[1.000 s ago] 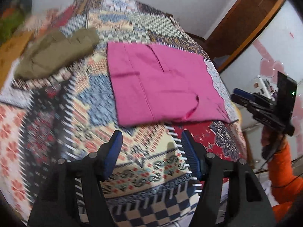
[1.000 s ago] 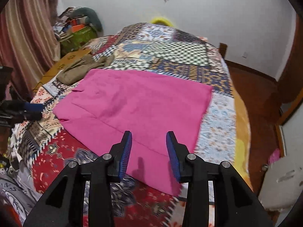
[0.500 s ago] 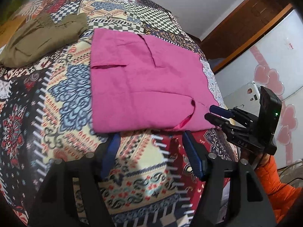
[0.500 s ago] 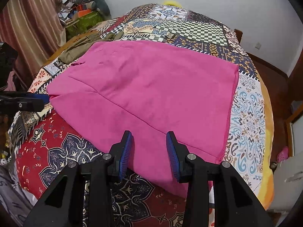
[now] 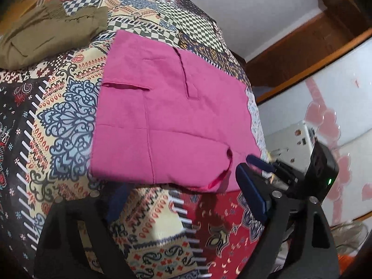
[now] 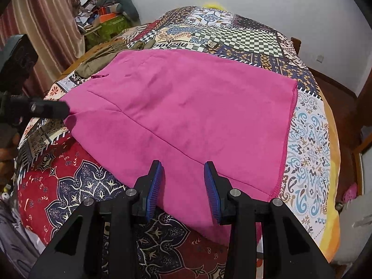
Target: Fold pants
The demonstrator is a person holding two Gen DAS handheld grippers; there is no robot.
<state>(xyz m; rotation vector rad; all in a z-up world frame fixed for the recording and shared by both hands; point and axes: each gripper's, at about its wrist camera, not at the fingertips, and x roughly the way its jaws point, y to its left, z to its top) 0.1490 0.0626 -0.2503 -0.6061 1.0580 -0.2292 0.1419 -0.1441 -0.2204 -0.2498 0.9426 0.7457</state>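
Observation:
The pink pants [image 5: 167, 121] lie flat, folded, on the patchwork bedspread [image 5: 58, 121]; they also show in the right wrist view [image 6: 186, 116]. My left gripper [image 5: 183, 200] is open, just short of the pants' near edge. Its dark tip shows in the right wrist view [image 6: 53, 110] beside the pants' left corner. My right gripper [image 6: 182, 186] is open, its jaws over the near edge of the pants. It shows in the left wrist view [image 5: 260, 162] at the pants' right corner.
Folded olive-brown pants [image 5: 46, 32] lie at the far left of the bed. A pile of clutter [image 6: 107, 21] and a curtain [image 6: 46, 23] stand left of the bed. A white appliance [image 5: 295, 137] and wooden trim [image 5: 313, 46] are on the right.
Both grippers have moved in closer to the pink pants' near edge. The left jaws stay open; the right jaws stay open and now straddle the cloth edge.

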